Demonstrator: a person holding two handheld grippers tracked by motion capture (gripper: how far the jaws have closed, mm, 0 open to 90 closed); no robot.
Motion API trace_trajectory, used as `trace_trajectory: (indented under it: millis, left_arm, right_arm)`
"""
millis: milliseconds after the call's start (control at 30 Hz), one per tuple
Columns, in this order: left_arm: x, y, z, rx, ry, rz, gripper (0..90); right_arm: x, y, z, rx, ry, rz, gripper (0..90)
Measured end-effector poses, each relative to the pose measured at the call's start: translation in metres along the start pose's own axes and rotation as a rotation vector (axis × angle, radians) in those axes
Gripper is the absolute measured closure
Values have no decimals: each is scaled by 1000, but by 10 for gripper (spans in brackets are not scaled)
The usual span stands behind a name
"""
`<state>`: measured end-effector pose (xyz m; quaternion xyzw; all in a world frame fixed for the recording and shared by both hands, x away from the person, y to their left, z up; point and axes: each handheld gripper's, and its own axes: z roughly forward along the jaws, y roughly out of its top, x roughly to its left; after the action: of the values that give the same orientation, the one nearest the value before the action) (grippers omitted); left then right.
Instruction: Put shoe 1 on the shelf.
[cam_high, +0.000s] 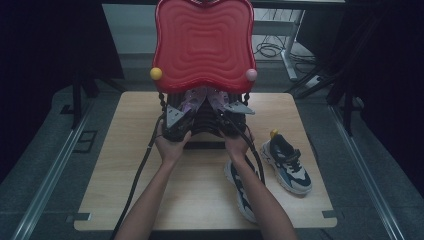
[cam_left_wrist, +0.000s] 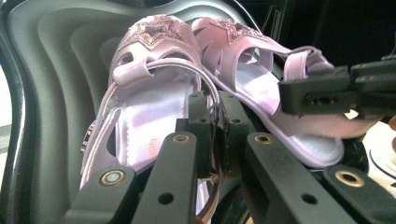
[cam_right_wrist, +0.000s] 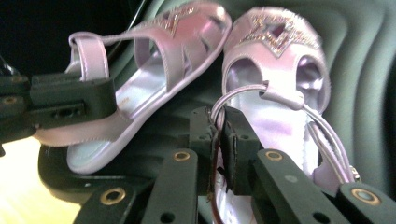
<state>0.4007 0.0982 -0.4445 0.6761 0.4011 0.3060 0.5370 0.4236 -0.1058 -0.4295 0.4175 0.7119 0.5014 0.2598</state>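
Note:
Two lilac sandals with glittery star fronts lie side by side over the black ribbed inside of an open case. My left gripper is shut on the thin heel strap of one sandal; in the high view this gripper is under the red lid. My right gripper is shut on the heel strap of the other sandal. Each gripper view shows the other sandal with the other gripper's jaws at its heel end. In the high view the right gripper is beside the left one.
The case's red wavy lid stands upright at the table's far edge, with a yellow knob and a pink knob. Two blue-and-white sneakers lie on the wooden table at the right. Cables trail from both grippers.

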Motion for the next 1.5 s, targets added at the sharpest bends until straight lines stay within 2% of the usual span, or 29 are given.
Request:
trace_trajectory:
  millis: [367,633,833,933,1000,1167,1400,1500]
  left_arm:
    - [3,0,-1,6,-7,0,842]
    - [4,-1,0,2,-2,53,841]
    - [3,-3,1,2,-2,71,843]
    - [2,-3,1,21,-22,51,823]
    - [4,-3,0,26,-46,27,748]
    - [8,-2,-7,24,-92,-16,654]
    - [10,-1,-21,9,-126,-67,575]
    - [10,0,-26,13,-136,-74,559]
  right_arm:
    - [-2,0,-1,29,30,18,799]
    - [-4,-1,-2,37,39,26,799]
    - [-4,-1,-3,46,54,34,798]
    - [-4,-1,-3,48,58,33,784]
    - [-4,0,-4,46,58,37,773]
    - [-4,2,-9,47,82,31,732]
    - [-3,6,-19,30,97,30,692]
    - [-2,7,-23,26,102,31,686]
